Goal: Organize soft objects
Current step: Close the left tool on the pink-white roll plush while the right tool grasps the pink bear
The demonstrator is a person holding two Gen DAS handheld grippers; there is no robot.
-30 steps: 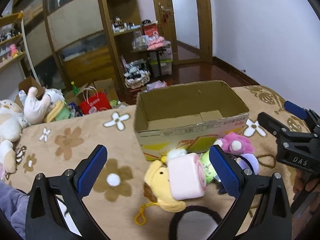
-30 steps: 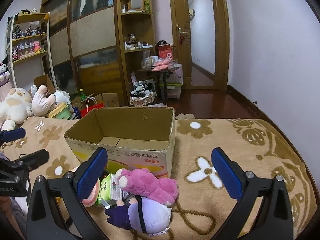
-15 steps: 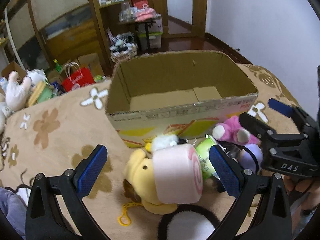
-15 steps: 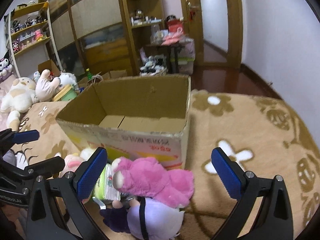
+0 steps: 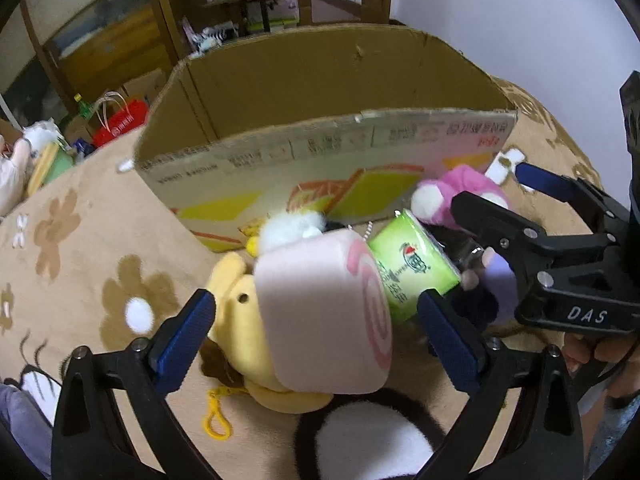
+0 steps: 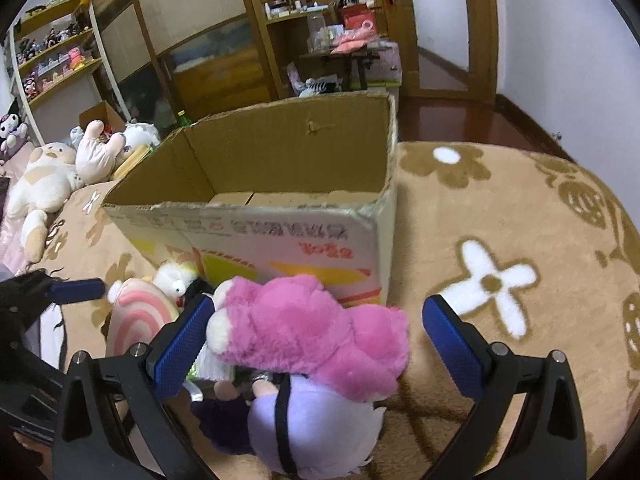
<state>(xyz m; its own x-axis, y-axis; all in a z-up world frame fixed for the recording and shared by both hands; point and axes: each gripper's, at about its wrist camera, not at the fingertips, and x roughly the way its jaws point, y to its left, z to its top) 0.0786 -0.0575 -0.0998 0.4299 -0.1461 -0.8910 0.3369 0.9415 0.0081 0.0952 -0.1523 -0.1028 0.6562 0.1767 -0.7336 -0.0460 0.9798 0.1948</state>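
An open cardboard box (image 5: 320, 148) stands on the flowered blanket; it also shows in the right wrist view (image 6: 280, 216). Soft toys lie piled before it. My left gripper (image 5: 316, 332) is open around a pink swirl-roll cushion (image 5: 320, 312) lying on a yellow plush (image 5: 240, 312), beside a green pack (image 5: 412, 268). My right gripper (image 6: 316, 340) is open around a pink plush bear (image 6: 312, 332) lying over a purple plush (image 6: 312, 428). The right gripper also shows in the left wrist view (image 5: 508, 196), astride the pink bear (image 5: 460, 188).
A black-and-white plush (image 5: 368, 440) lies at the near edge. Large cream plush toys (image 6: 40, 176) lie at the blanket's far left. Beyond the bed are wooden shelves (image 6: 280, 20), a red bag (image 5: 124, 120) and floor clutter. A white wall (image 6: 560, 40) runs along the right.
Both grippers have moved forward and down onto the toy pile. The left now straddles the pink roll, the right the pink bear. Both stay open.
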